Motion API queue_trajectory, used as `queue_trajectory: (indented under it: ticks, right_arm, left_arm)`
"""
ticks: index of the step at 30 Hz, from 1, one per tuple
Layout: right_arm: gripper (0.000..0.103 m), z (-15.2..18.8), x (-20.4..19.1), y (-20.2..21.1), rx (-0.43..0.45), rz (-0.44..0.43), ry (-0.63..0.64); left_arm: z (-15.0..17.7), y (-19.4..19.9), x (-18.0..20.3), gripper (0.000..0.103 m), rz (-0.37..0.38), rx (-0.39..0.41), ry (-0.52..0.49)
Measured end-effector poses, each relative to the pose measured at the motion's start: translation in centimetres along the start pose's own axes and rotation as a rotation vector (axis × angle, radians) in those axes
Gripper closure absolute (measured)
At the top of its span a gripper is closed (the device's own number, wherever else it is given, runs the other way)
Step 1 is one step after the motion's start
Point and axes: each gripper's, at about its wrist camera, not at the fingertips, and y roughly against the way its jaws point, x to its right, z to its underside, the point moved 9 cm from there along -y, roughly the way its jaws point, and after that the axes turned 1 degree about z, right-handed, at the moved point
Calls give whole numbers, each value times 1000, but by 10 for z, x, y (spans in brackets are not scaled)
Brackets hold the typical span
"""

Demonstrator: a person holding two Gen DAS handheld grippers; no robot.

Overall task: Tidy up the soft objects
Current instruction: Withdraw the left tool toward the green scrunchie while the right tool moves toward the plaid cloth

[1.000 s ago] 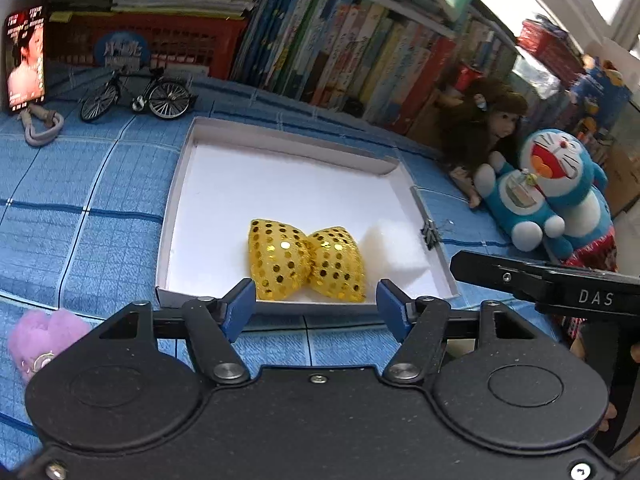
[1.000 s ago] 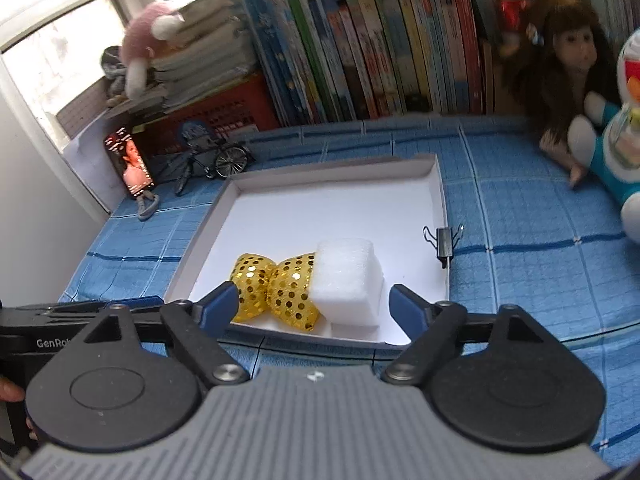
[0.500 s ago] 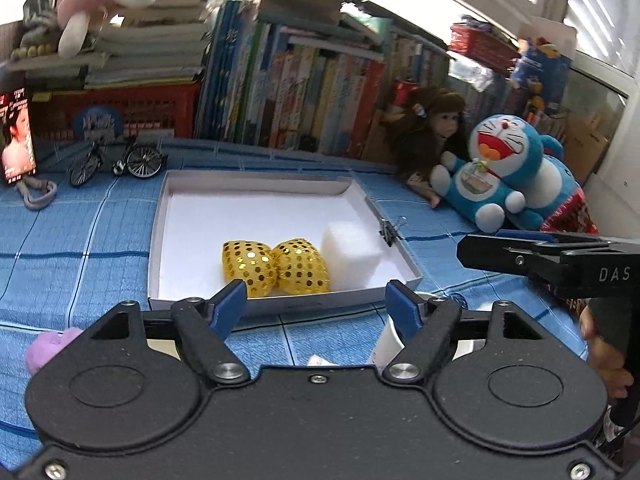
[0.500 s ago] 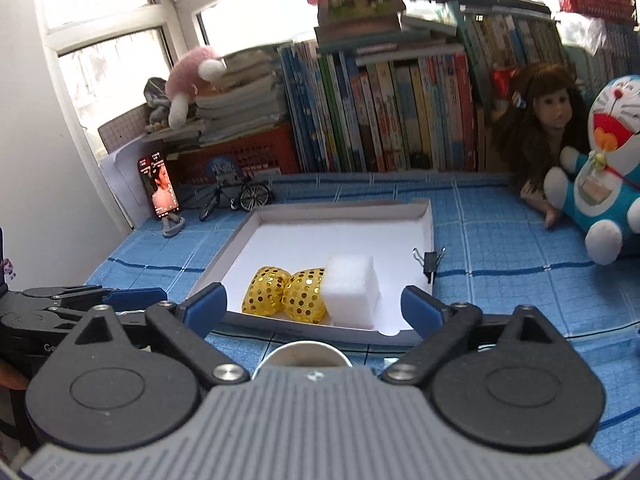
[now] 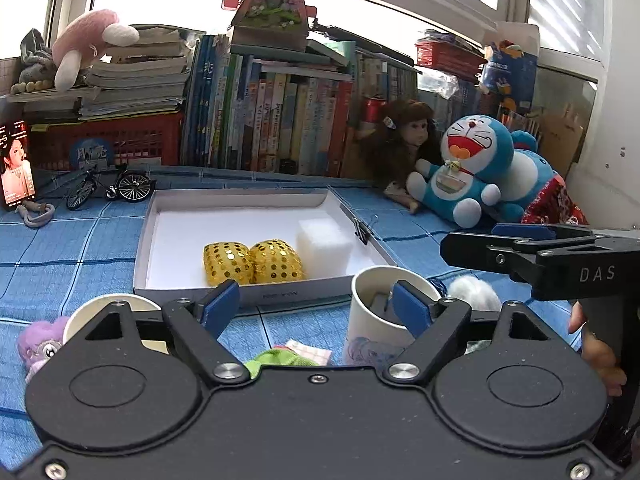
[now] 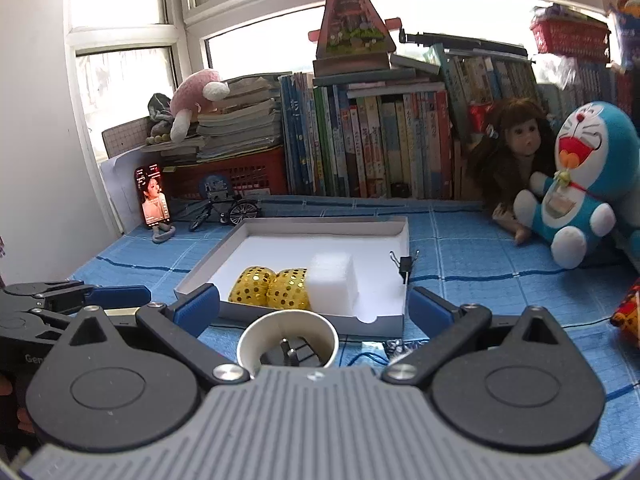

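Observation:
A white tray [image 5: 148, 240] on the blue checked cloth holds a gold sequined bow [image 5: 252, 262] and a white sponge block [image 5: 324, 246] side by side. My left gripper [image 5: 314, 300] hangs short of the tray's near wall, its jaws opening with nothing between them. In the right wrist view, the bow [image 6: 272, 288] and sponge [image 6: 332, 282] lie in the tray [image 6: 402, 240] beyond my right gripper [image 6: 314, 306], which is open and empty. Near the front edge lie a purple plush [image 5: 38, 344], a green cloth [image 5: 280, 358] and a white fluffy ball [image 5: 474, 294].
A paper cup [image 6: 288, 344] with a plug inside stands just before the tray; another cup [image 5: 104, 312] is at the left. A binder clip [image 6: 404, 266] sits by the tray's right wall. A blue cat plush [image 5: 472, 168], a doll [image 5: 404, 140], books, a phone [image 5: 16, 162] and a toy bicycle [image 5: 108, 188] line the back.
Both grippers have drawn back from the tray and tilted up, and their jaws have widened. The cups and the soft things at the front have come into view.

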Motion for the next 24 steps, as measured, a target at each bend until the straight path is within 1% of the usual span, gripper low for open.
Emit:
queue_trajectory:
  ticks: [4,9,18,24]
  right_arm:
    - [0,5,-5,12,45,28,38]
    - [0,10,-9,24,97,61,89]
    - [0,21,-7,34,131,90,111]
    - [0,29,-8,39,147,106,109]
  left_arm:
    - [7,4,6,20,8,9,-2]
    - [15,8,11,19,-10,30,-44]
    - [28,15,12,19,-2,45,-31]
    - [40,17,8,19,-13,39,-24]
